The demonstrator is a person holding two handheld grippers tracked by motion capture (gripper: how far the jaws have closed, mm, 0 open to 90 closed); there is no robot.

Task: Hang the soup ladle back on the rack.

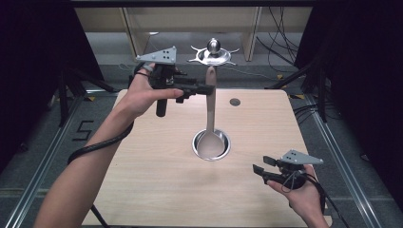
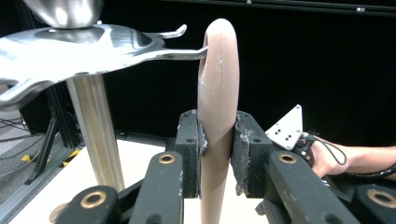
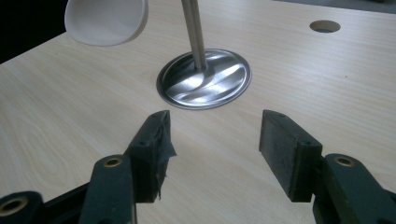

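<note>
1. The left gripper [image 1: 205,89] clamps the handle of a pale ladle [image 1: 210,107], held upright at the far middle of the table [image 1: 142,180]; its top sits at a hook [image 2: 187,52] of the metal stand [image 1: 214,53].
2. The step looks like hanging; next, thread the handle's end onto the hook, then release.
3. The right gripper [image 1: 261,167] rests near right, jaws wide and empty.

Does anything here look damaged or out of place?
Yes: the left pad of the right gripper has a torn, frayed covering peeling at its edge. The spoon hangs upright in the left gripper, as intended.
</note>
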